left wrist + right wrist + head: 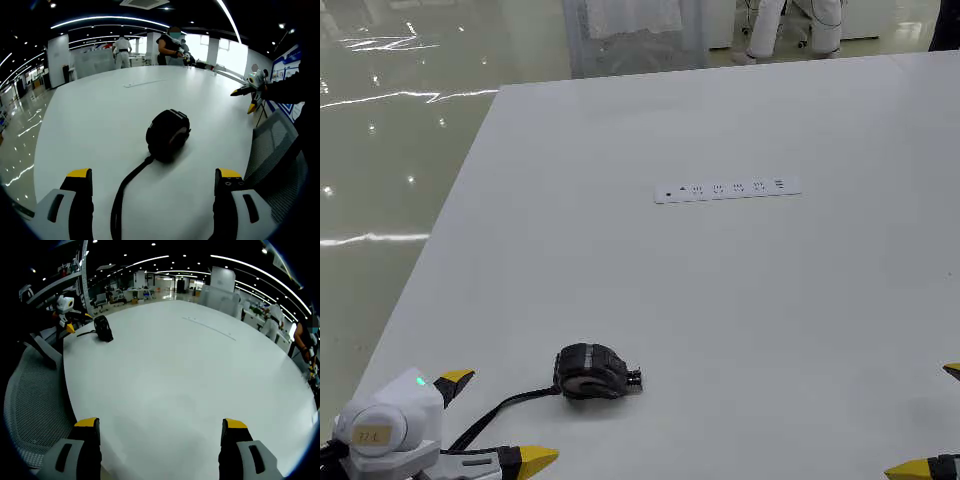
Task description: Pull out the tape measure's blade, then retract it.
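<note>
1. Left gripper (154, 173): jaws spread, holding nothing, just behind the tape measure (168, 134). The tape measure's black strap (127, 185) runs back between the jaws.
2. Right gripper (160, 423): jaws spread, empty, well apart from the tape measure on its hook side.
3. Tape measure: compact black case resting on the table, blade fully in, hook tab (635, 379) at the end away from the strap. It is probably dense and rigid, with a thin, springy blade. Best plan: clamp the case across its broad faces and pinch the tab.
4. Table (720, 300): white and smooth, so an unheld case would likely slide. A power strip (727, 188) lies well beyond the tape measure.
5. Room: a glossy floor (380, 150) lies past the table edge on the tape measure's strap side. People (170, 47) stand far beyond.
</note>
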Available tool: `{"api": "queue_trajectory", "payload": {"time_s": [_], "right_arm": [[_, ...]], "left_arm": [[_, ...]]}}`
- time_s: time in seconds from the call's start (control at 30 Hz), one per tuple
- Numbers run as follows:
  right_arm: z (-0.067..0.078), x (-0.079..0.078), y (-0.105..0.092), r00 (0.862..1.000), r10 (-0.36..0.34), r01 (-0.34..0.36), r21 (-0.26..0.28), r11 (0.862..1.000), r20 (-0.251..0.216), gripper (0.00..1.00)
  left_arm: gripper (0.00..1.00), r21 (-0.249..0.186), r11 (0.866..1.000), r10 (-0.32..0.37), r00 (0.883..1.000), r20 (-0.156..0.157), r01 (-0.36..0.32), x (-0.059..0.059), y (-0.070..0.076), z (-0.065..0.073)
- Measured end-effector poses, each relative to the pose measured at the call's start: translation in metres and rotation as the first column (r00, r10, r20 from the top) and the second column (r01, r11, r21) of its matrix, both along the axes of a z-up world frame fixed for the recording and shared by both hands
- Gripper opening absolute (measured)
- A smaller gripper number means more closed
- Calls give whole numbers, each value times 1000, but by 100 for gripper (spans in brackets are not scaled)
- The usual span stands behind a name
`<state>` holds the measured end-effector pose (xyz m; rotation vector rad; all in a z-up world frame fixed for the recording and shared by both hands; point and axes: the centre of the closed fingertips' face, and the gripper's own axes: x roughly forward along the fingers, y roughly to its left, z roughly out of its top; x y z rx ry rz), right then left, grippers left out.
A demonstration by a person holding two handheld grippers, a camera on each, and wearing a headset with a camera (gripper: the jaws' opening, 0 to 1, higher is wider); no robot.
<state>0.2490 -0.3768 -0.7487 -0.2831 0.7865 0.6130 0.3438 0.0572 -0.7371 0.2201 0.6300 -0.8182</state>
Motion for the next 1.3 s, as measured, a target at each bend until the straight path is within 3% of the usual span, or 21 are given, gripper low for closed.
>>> {"api": "queue_trajectory", "payload": {"time_s": [0.2,0.67,0.77,1.0,1.13,1.3], "right_arm": [[-1,-1,-1,1000,-8,8,-3,1000,-7,99],[0,0,-1,1000,-5,5,-5,1000,-2,99],[1,3,5,1000,15,-15,-6,1000,0,99],[6,12,12,999,50,-50,-8,999,13,99],[8,17,16,997,77,-77,-16,997,22,99],[13,25,27,994,109,-109,-5,994,25,99]], "left_arm": [[99,12,1000,12,1000,-9,-12,-1,2,-2],[99,12,1000,-9,1000,13,9,3,-2,2],[99,26,998,-59,998,26,58,2,-8,3],[99,57,990,-134,991,21,132,6,-16,7],[99,76,980,-181,983,-11,182,9,-22,8],[99,118,962,-245,970,-15,245,12,-29,14]]}}
